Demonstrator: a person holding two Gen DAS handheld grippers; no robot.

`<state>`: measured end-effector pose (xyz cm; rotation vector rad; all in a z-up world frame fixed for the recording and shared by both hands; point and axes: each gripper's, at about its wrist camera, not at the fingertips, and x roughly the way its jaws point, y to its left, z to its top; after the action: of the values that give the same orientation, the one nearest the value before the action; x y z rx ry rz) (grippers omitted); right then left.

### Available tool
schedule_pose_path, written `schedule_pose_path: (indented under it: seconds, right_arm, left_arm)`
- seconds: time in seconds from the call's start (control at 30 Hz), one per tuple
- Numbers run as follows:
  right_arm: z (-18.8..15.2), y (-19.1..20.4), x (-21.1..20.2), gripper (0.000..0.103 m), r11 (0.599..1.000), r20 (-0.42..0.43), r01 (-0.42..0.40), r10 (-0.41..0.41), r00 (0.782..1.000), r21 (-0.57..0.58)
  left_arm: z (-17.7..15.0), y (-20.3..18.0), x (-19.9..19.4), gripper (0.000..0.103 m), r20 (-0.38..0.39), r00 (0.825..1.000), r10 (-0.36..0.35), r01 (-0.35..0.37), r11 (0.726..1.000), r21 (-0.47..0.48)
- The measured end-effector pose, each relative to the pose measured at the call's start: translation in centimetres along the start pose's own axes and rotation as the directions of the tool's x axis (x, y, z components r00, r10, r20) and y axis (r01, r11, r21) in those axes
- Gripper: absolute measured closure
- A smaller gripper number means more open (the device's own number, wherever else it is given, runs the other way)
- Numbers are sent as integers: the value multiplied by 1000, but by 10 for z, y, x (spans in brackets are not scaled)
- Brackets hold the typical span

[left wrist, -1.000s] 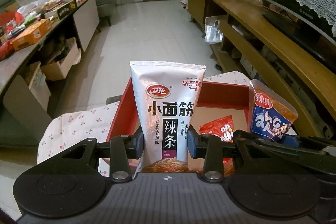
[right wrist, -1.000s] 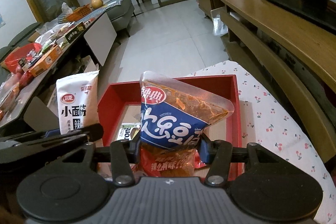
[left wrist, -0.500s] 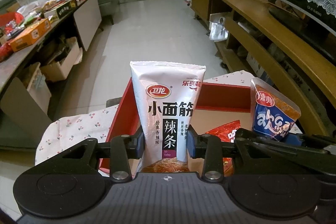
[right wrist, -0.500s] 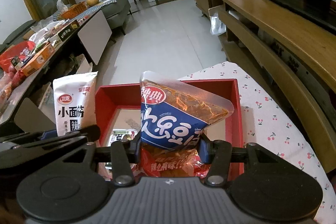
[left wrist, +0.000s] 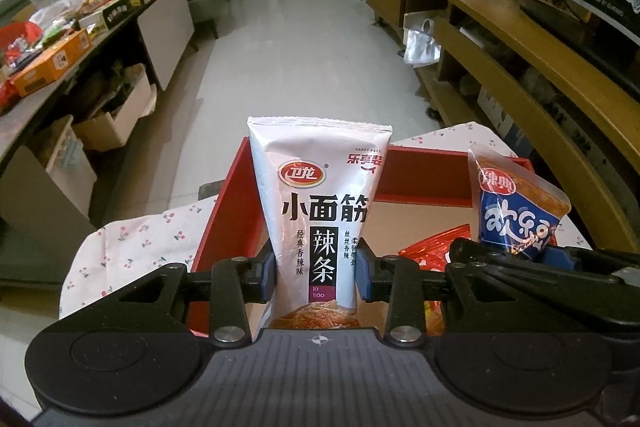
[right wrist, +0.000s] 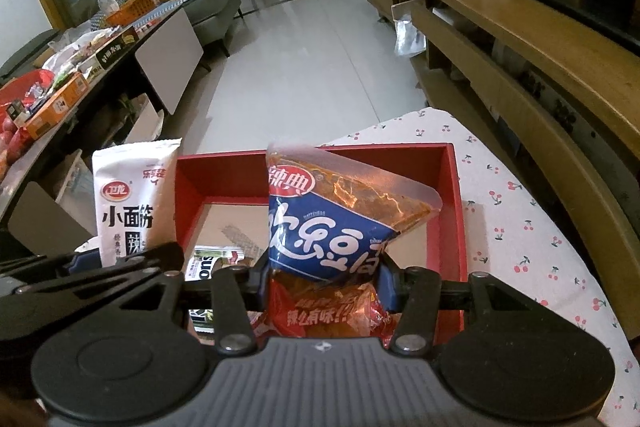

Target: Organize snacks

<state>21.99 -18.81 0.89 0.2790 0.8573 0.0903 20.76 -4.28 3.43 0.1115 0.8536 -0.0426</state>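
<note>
My left gripper (left wrist: 316,269) is shut on a tall white snack packet (left wrist: 320,203) with black Chinese lettering, held upright over the near left part of a red tray (left wrist: 424,183). My right gripper (right wrist: 322,281) is shut on a blue and orange spicy-strip bag (right wrist: 340,223), held above the same red tray (right wrist: 452,203). Each view shows the other hand's packet: the blue bag (left wrist: 516,215) at the right, the white packet (right wrist: 128,207) at the left. Inside the tray lie a red packet (left wrist: 436,247) and a green and white sachet (right wrist: 210,261).
The tray sits on a small table under a white cherry-print cloth (right wrist: 520,227). A long wooden cabinet (right wrist: 540,39) runs along the right. At the left stands a cluttered counter (left wrist: 60,39) with boxes and snacks. Pale tiled floor (left wrist: 300,47) stretches ahead.
Both grippers have sunk a little and edged forward over the tray, so the tray sits closer and lower in both views. The packets stay gripped as before.
</note>
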Motion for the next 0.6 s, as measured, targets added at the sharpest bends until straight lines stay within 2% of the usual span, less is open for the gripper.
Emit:
schedule_pose_path:
  seconds: [0.6]
  right_arm:
    - [-1,2,24,47,999,-38,29,-30,999,-26]
  left_arm:
    - [-4,-5,20,59,-28,999,31,-30,999,21]
